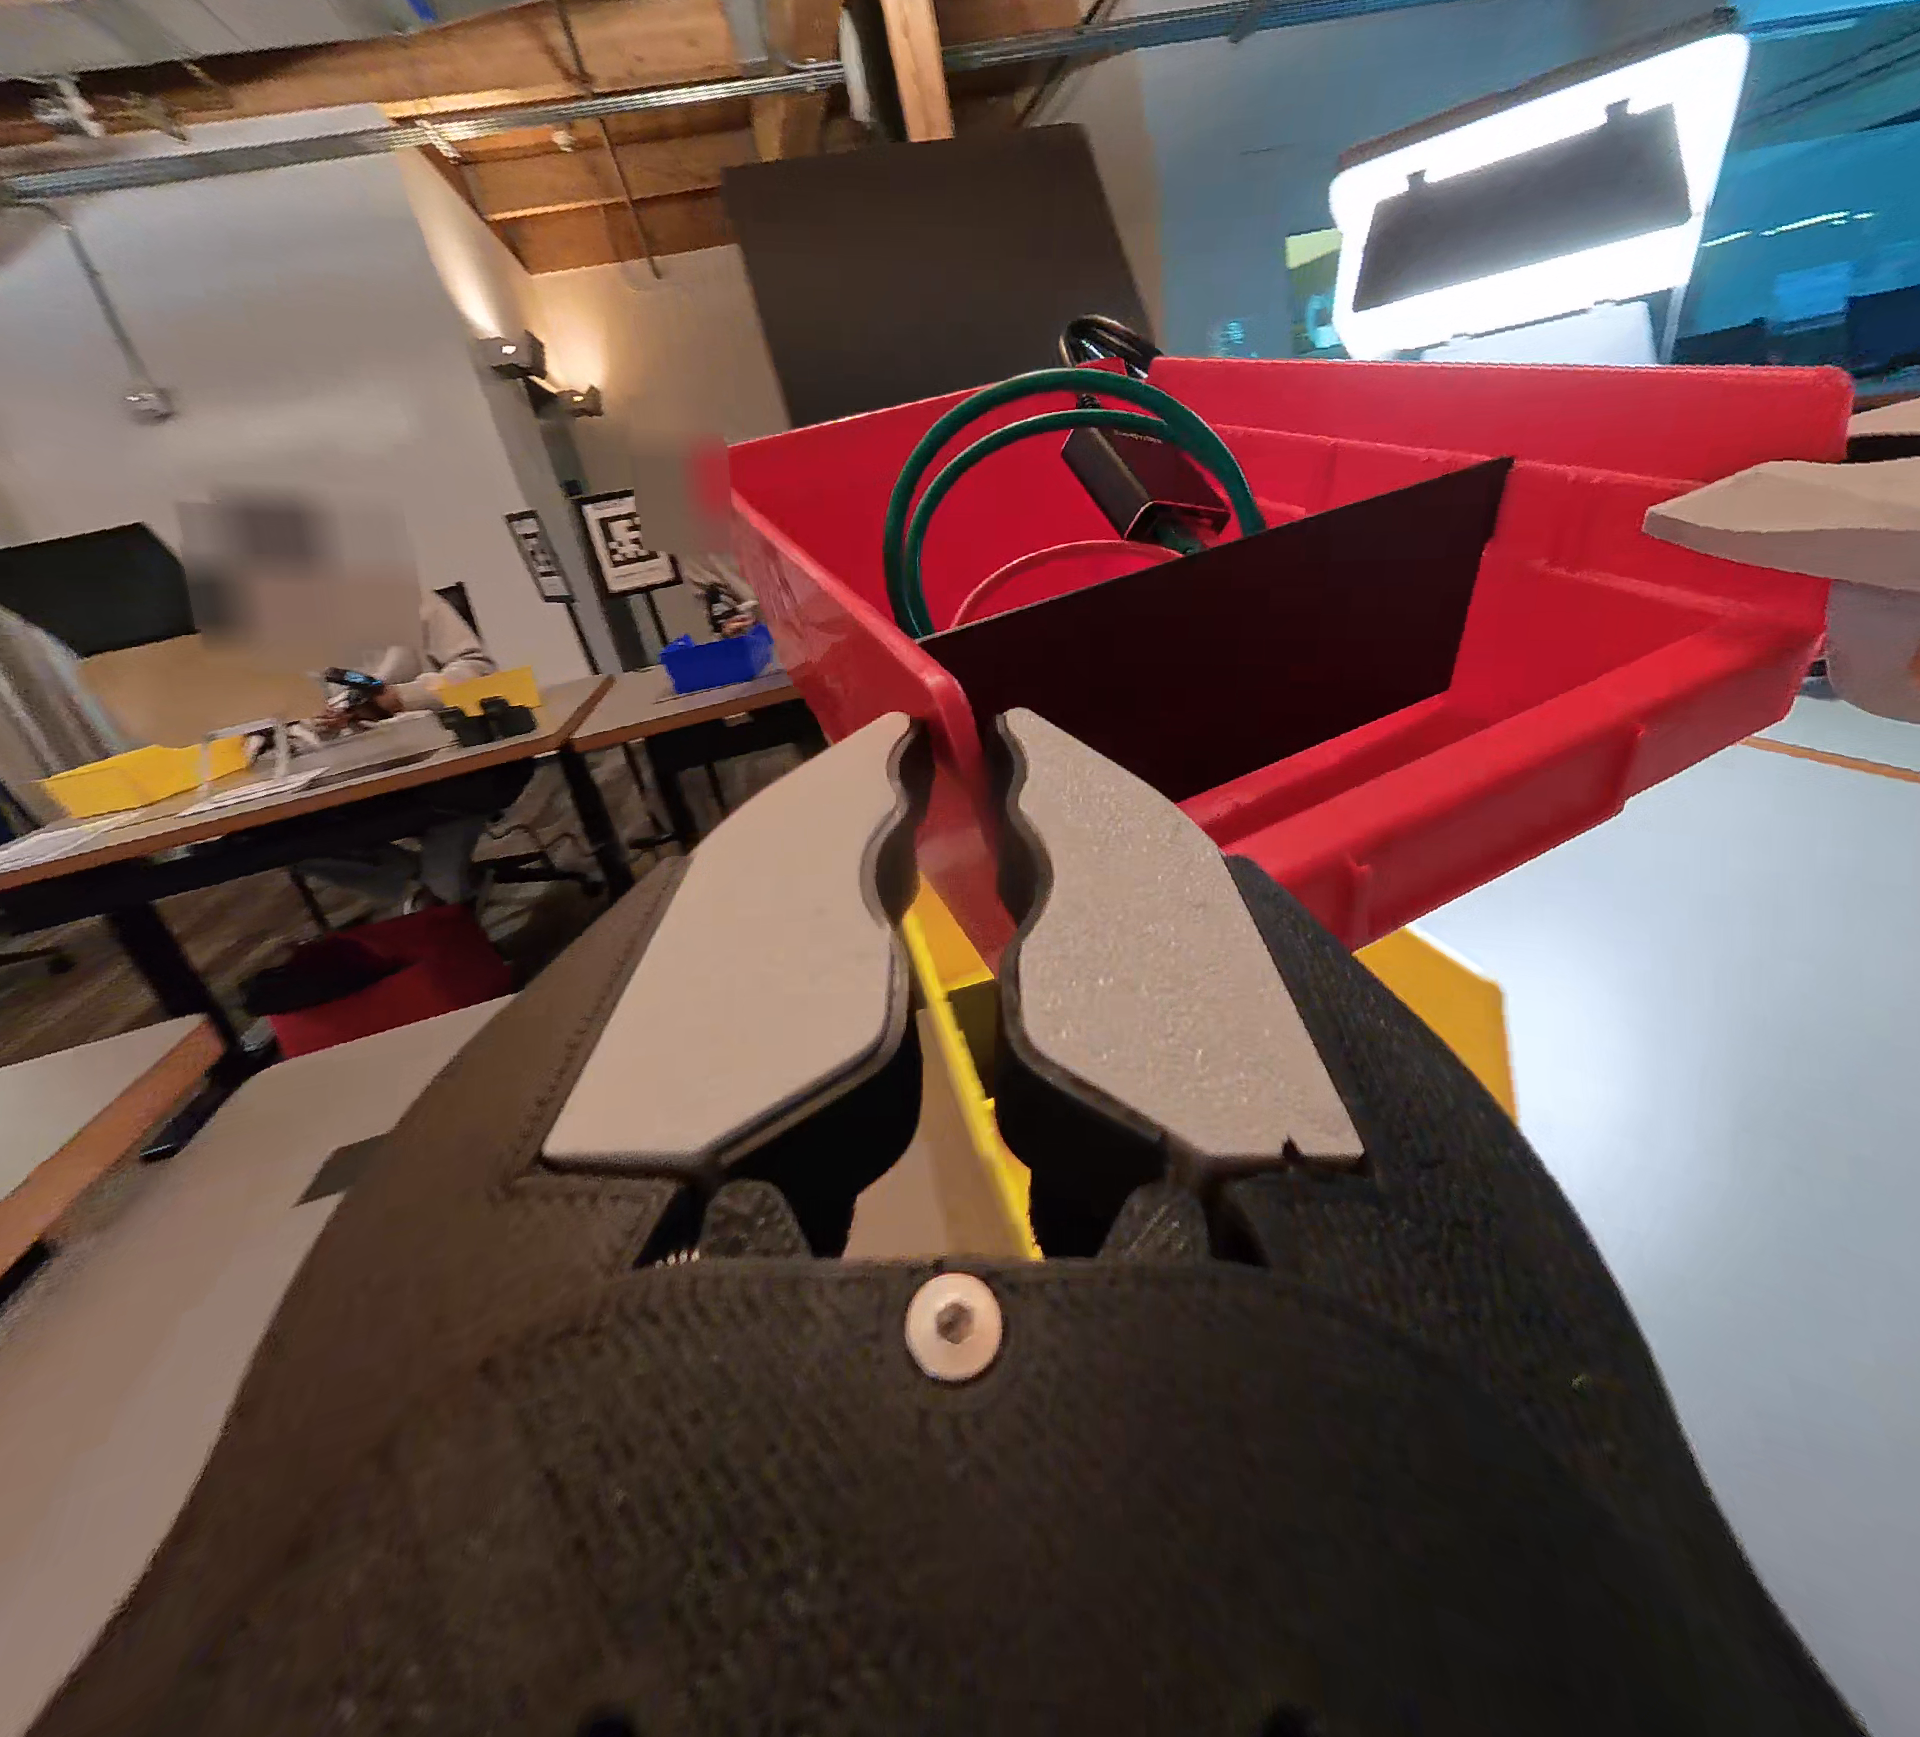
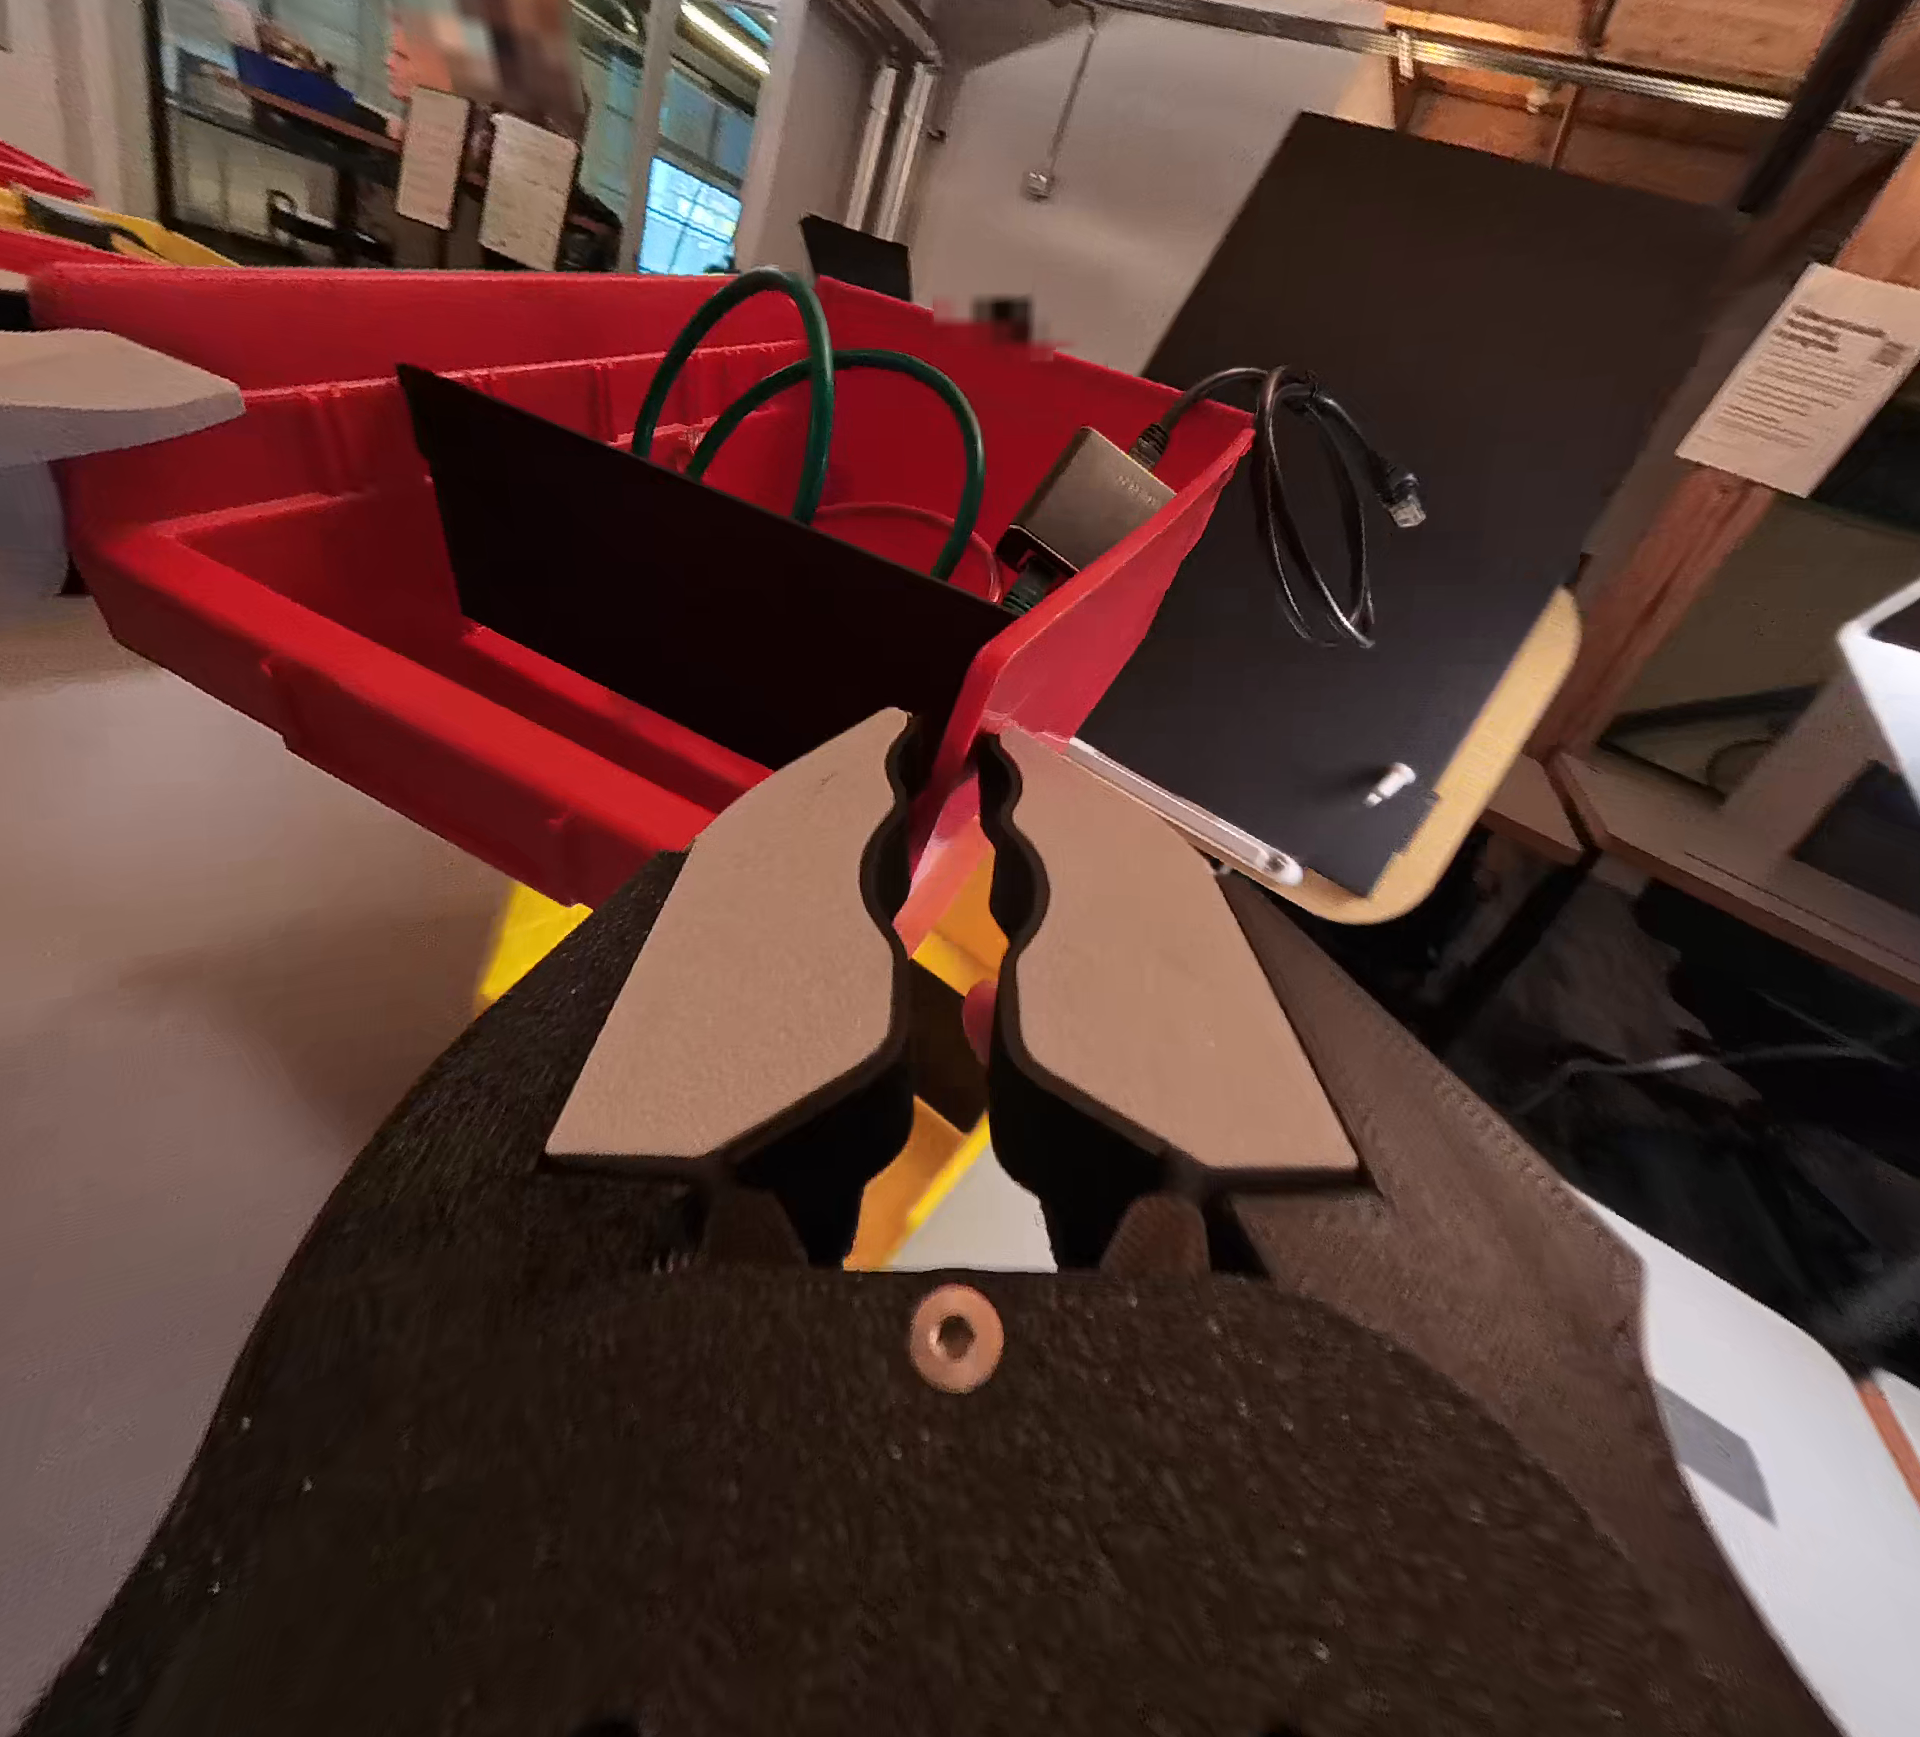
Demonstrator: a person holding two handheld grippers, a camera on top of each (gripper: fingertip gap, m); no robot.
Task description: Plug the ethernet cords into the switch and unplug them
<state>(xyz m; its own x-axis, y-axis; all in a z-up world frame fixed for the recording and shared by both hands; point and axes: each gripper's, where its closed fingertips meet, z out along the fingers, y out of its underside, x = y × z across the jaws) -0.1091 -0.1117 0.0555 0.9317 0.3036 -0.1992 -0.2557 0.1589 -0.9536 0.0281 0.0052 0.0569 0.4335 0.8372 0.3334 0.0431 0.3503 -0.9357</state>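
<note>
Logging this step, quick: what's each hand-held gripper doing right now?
Left hand-held gripper: shut on the red bin rim.
Right hand-held gripper: shut on the red bin's opposite end.

One red bin (image 2: 343, 544), one black divider (image 2: 665, 565); two green cords (image 2: 821, 399), one black cord (image 2: 1320, 544); one switch (image 2: 1101, 492)
</note>
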